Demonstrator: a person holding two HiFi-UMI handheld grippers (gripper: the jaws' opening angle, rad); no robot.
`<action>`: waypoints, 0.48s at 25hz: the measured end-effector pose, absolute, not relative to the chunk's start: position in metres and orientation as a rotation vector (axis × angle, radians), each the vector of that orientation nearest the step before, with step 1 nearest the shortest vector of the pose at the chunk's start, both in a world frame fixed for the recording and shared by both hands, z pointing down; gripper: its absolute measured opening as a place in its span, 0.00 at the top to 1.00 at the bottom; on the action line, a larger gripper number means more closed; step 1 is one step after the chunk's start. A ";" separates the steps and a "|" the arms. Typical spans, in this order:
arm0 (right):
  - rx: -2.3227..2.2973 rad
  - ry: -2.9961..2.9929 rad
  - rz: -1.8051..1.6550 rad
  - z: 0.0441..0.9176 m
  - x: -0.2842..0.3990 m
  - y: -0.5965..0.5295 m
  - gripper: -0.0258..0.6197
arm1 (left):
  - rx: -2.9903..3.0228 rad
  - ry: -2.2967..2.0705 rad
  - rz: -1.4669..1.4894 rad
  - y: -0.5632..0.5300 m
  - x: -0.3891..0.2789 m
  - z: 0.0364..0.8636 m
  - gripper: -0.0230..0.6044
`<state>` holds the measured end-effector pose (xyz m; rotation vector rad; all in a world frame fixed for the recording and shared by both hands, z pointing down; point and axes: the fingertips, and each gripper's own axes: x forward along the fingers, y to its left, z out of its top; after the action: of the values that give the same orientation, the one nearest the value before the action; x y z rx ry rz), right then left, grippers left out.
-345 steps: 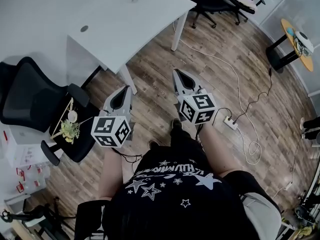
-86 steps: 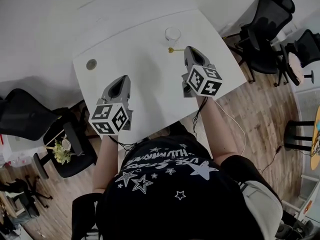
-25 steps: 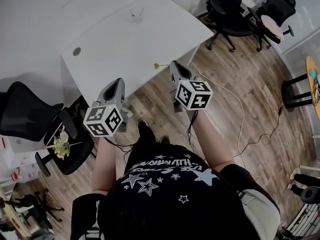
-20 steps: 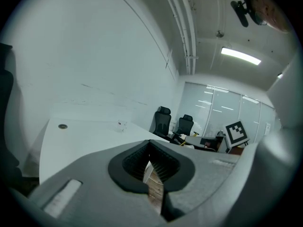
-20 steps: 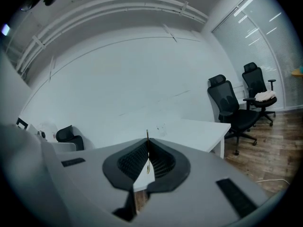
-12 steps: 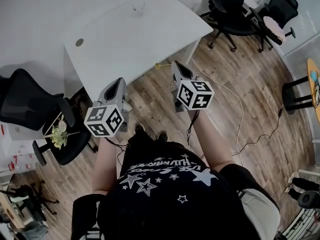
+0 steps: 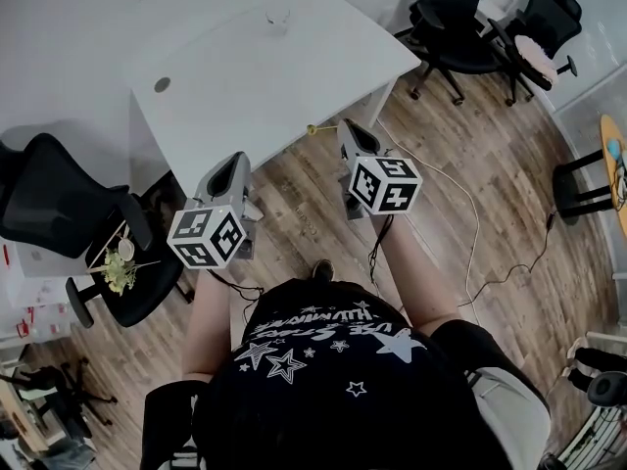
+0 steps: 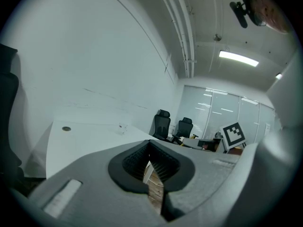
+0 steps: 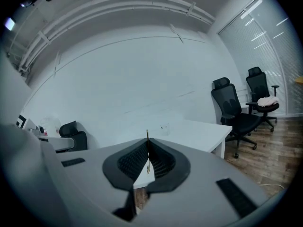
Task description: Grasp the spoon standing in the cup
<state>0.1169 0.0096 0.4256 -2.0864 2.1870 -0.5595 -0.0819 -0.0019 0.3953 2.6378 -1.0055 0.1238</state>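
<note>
Most of what lay under the person was wood floor (image 7: 460,164), with the white worktop (image 7: 245,76) ahead of them. Both tools were held over the floor, short of the worktop's near edge.

The left hand-held gripper (image 7: 238,160) had its jaws together on nothing, and only floor showed through the hollow behind the tips. The right hand-held gripper (image 7: 345,130) was clamped on the spoon.

The clear cup (image 7: 277,15) stood empty at the far side of the worktop, well apart from both tools. The thin gold spoon (image 7: 315,128) was out of it, with its shaft pinched between the right pads and one end poking out to the left of the tips.

To my eye the grasp itself was made, so the job now was keeping it. A shaft that slim can swivel between ribbed pads. I'd have kept the squeeze steady, held the wrist level and moved without jerks. The free end also needed to stay clear of the worktop's edge, and the idle left tool was best kept off to its own side.
</note>
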 end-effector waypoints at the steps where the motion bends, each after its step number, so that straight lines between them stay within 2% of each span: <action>1: -2.091 2.185 -0.554 0.424 0.113 0.010 0.94 | 2.640 -0.999 0.124 -0.001 -0.086 0.395 0.95; 12: -2.131 2.202 -0.532 0.417 0.048 0.036 0.94 | 2.646 -0.920 0.124 0.021 -0.141 0.397 0.95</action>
<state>0.0480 0.0355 0.4170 -2.1315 2.2025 -0.5321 -0.1414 0.0211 0.3971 2.6457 -0.9205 0.1239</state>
